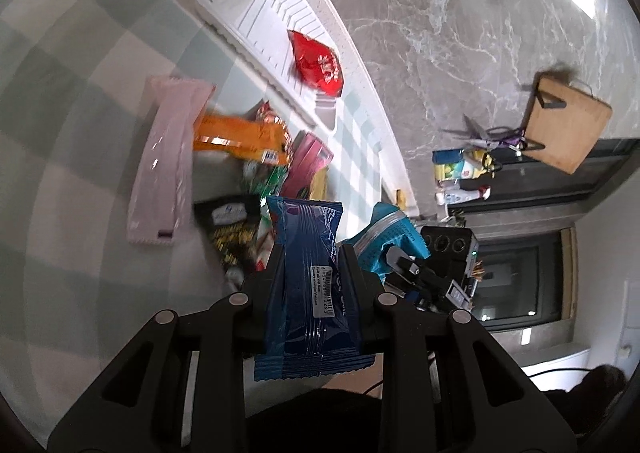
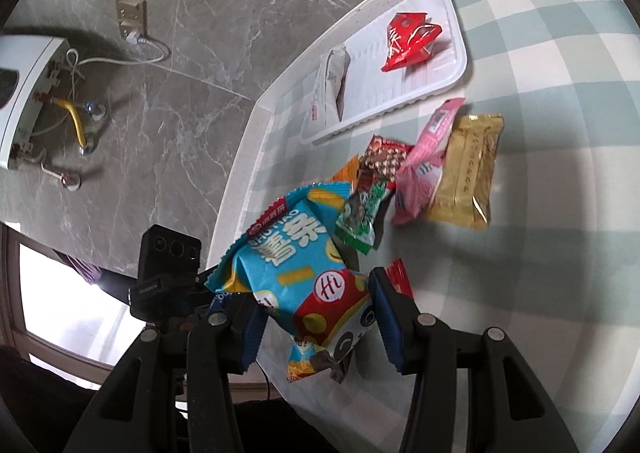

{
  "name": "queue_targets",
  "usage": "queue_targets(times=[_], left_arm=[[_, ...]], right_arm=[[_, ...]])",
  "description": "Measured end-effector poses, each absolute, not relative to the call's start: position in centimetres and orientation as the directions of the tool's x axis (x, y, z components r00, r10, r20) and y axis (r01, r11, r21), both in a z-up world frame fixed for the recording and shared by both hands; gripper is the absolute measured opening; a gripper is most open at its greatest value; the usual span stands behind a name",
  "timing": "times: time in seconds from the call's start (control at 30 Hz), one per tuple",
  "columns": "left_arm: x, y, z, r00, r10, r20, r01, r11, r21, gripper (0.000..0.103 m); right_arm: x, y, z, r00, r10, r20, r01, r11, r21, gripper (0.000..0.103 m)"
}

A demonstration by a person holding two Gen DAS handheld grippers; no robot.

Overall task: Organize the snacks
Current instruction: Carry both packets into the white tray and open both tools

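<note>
- Grey marble wall [image 1: 460, 13] backs a table under a pale green-and-white checked cloth [image 2: 560, 33].
- Left gripper [image 1: 310, 261] is clamped narrow on a dark blue wrapper [image 1: 308, 273]; its long axis runs along the fingers, far end pointing away, with a white barcode sticker on it whose print is too small to read.
- Right gripper [image 2: 316, 305] pinches a light blue snack bag [image 2: 296, 253], tilted up-left and lifted above the cloth, marked "Hi" in a red circle.
- White ribbed tray [image 2: 452, 69] holds a red packet [image 2: 408, 41] and a white packet [image 2: 334, 81].
- Loose snacks lie nearby: a gold pack [image 2: 468, 173], a pink pack [image 2: 424, 169], a long pale pink pack [image 1: 164, 157].
</note>
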State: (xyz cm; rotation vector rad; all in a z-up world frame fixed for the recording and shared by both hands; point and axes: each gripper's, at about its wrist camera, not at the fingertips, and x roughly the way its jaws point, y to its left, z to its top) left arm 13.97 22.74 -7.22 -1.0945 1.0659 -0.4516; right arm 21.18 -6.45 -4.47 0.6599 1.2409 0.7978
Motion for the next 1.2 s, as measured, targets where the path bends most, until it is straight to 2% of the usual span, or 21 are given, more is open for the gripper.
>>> queue_targets(times=[0.37, 0.77, 1.07, 1.2], left_arm=[[23.6, 25.6, -7.4, 0.519, -0.75, -0.41, -0.199, 0.361, -0.911, 0.024], [34.4, 29.4, -7.9, 0.568, -0.719, -0.399, -0.192, 0.356, -0.915, 0.024], [39.9, 30.3, -8.5, 0.592, -0.676, -0.438, -0.176, 0.421, -0.89, 0.024], [41.5, 29.6, -8.6, 0.6, -0.62, -0.505, -0.17, 0.518, -0.838, 0.024]], right_arm=[[28.5, -5.1, -5.3, 0.139, 0.846, -0.515, -0.1, 0.53, 0.842, 0.052], [37.5, -2.0, -6.4, 0.156, 0.827, -0.54, -0.11, 0.558, 0.823, 0.052], [42.3, 0.1, -7.5, 0.168, 0.788, -0.593, -0.126, 0.614, 0.779, 0.052], [43.6, 0.8, -7.6, 0.186, 0.747, -0.638, -0.148, 0.664, 0.733, 0.054]])
